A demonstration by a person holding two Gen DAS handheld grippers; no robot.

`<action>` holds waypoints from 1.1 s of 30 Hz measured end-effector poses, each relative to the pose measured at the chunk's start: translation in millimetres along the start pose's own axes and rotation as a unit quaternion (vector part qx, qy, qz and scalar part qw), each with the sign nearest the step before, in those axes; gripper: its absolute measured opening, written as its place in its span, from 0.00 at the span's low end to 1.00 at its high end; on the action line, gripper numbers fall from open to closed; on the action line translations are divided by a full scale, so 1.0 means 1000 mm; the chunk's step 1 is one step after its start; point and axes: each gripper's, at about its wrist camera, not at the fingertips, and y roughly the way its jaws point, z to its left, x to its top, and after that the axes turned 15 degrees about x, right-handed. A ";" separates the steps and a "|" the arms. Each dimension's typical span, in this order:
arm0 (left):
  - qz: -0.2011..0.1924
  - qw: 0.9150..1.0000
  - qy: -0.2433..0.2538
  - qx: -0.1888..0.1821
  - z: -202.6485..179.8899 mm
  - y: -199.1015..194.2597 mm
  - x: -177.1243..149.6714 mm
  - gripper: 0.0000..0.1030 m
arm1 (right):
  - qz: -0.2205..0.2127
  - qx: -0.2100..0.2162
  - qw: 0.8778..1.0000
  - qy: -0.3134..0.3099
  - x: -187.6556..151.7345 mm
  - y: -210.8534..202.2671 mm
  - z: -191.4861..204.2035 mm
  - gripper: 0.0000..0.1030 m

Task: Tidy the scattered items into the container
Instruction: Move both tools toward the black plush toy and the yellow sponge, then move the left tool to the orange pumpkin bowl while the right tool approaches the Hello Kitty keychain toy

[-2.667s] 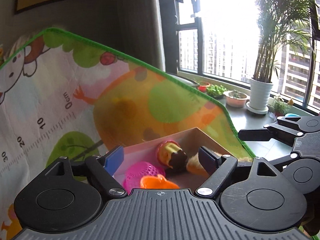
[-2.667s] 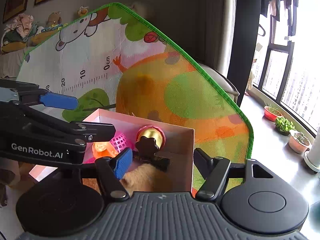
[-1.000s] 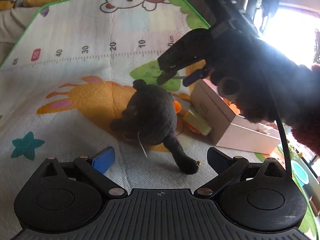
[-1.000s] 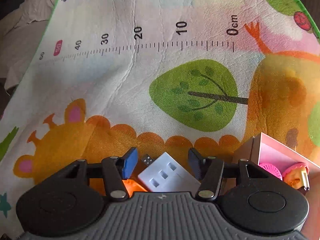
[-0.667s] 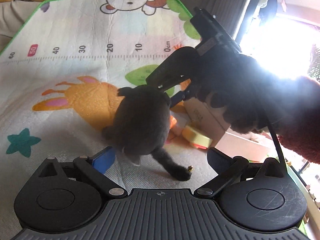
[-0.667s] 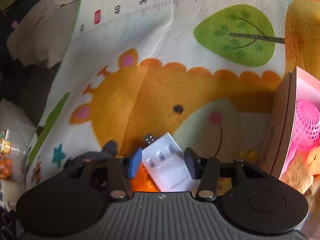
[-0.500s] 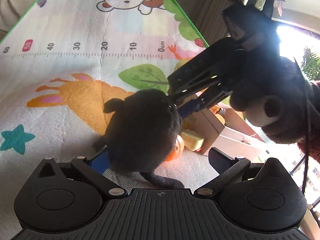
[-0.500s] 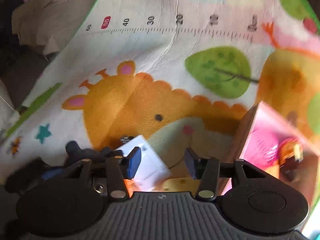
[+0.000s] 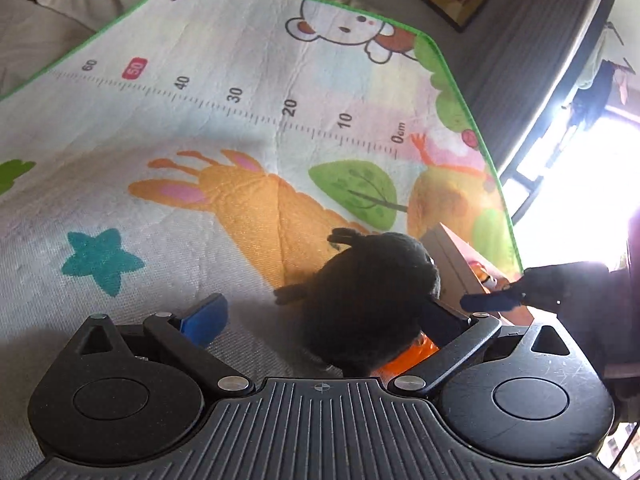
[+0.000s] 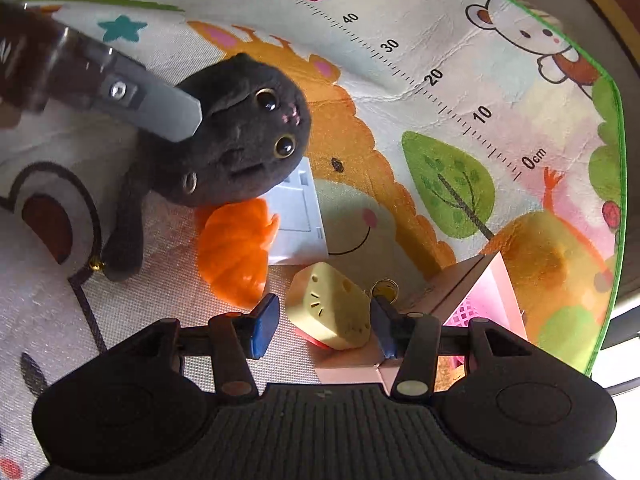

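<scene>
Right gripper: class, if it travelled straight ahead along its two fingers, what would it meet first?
Most likely the yellow cheese toy. It lies on the mat between the open fingers of the right gripper, beside the pink box. Depth is uncertain; it may already sit partly inside the jaws.

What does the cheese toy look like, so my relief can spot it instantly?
Find the pink box on the play mat. Beside it lies the cheese toy, a pale yellow wedge with holes, between the right gripper fingers; the orange toy is ridged.

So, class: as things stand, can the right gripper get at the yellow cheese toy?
Probably yes. The right gripper is open, and the yellow cheese toy already sits between its fingers, nothing covering it, though the pink box stands close beside.
</scene>
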 end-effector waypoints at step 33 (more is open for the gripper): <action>0.057 0.966 0.251 -0.033 -0.106 -0.002 -0.031 1.00 | -0.225 0.065 0.833 0.501 -0.207 -0.094 0.022 1.00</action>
